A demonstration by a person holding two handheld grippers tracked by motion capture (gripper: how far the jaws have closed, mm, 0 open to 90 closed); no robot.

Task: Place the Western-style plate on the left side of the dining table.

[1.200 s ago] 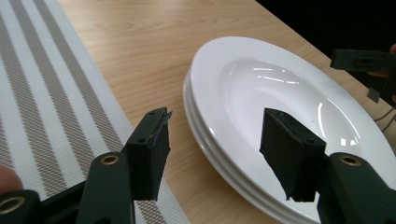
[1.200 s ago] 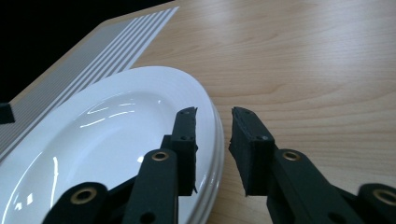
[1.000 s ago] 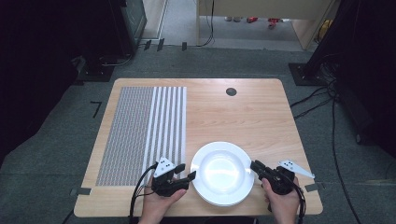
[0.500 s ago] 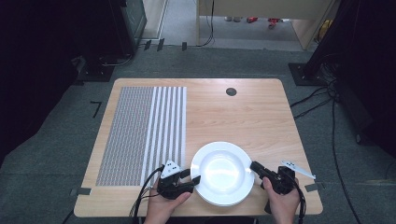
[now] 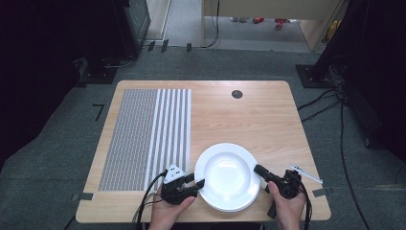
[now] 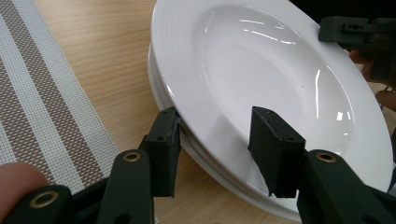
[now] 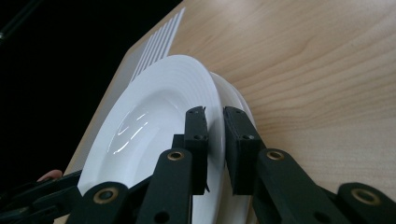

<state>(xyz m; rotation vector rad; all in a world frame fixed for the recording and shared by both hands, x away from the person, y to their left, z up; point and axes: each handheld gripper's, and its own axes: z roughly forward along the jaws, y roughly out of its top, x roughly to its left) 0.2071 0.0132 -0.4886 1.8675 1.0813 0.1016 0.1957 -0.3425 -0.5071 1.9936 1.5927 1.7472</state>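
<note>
Seen from above, stacked white plates sit empty near the counter's front edge beside a striped mat; the left gripper's closing fingers straddle the top rim, while the right gripper's fingers clamp the opposite rim.

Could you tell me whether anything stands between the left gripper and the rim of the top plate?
Nothing visible does. The left gripper already straddles the near rim of the top plate, its jaws just closing. The right gripper is shut on the opposite rim. More plates lie stacked beneath.
</note>
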